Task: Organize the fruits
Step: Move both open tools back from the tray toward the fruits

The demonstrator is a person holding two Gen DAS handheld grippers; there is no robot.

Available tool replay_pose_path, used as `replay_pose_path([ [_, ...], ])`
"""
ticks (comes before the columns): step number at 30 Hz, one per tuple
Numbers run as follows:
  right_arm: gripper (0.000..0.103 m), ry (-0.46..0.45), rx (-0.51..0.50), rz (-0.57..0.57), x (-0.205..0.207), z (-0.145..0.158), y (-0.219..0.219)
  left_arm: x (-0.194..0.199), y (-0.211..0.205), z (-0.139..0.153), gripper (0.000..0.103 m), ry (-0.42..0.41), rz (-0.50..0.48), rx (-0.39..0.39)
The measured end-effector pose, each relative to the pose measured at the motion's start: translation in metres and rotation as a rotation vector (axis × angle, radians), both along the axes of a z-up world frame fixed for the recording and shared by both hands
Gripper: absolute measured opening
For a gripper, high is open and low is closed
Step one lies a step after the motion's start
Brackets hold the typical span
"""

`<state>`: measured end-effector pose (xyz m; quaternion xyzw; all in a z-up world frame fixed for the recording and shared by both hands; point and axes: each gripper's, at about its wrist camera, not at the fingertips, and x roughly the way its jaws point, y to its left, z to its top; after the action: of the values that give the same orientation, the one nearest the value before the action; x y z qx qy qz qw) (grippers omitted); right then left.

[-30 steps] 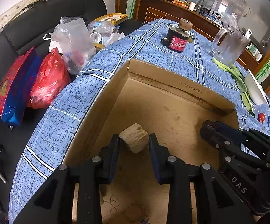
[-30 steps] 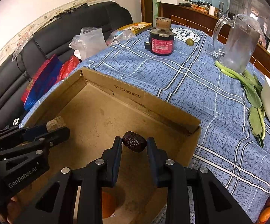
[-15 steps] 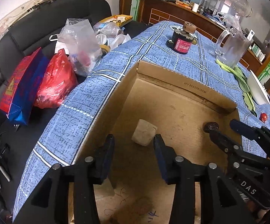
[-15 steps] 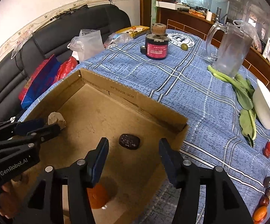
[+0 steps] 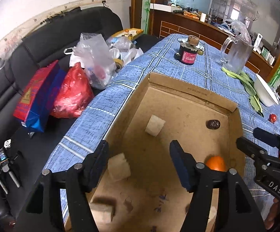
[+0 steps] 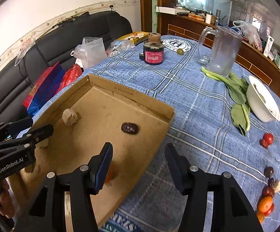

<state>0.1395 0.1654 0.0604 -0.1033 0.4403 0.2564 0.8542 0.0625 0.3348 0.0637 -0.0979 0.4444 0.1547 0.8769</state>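
A shallow cardboard box point(image 6: 160, 116) is sitting on a worktop point(image 6: 188, 100) covered in a blue checked cloth, and a person is holding a two-finger claw in each hand over it. The left claw point(image 5: 139, 160) is hanging above the near left part of the box with its fingers spread apart and nothing between them. The right claw point(image 6: 138, 163) is hovering over the box's right wall, also spread apart and empty. Inside the box, a pale chunk of fruit point(image 5: 154, 124) is lying near the left wall, a second pale piece point(image 5: 118, 167) is lying just beside the left claw's left finger, a dark date point(image 6: 129, 128) is resting toward the far right corner, and an orange fruit point(image 5: 216, 163) is sitting against the right wall. More fruit is waiting outside the box: a loose cluster of red, dark and orange pieces point(image 6: 267, 197) is lying on the cloth at the right edge, well apart from the box, with a red tomato point(image 6: 267, 138) farther up. The step in hand appears to be the gap between drops, both claws empty above the box. The next move likely calls for swinging the right claw out to the cluster, closing on one small round piece without scattering its neighbours, and carrying it over the box wall.
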Motion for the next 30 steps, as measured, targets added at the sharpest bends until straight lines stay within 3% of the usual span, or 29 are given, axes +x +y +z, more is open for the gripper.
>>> replay_pose_path([
  [5, 0.060, -0.002, 0.011, -0.001, -0.018, 0.005, -0.018, -0.020, -0.014, 0.010, 0.072, -0.028, 0.036, 0.043],
  [14, 0.060, -0.003, 0.029, -0.033, -0.050, 0.012, -0.075, -0.035, -0.059, 0.017, 0.074, -0.032, 0.020, 0.046],
  [30, 0.064, 0.001, 0.007, -0.278, -0.072, -0.005, -0.272, -0.026, -0.217, 0.007, 0.074, 0.025, -0.190, 0.103],
])
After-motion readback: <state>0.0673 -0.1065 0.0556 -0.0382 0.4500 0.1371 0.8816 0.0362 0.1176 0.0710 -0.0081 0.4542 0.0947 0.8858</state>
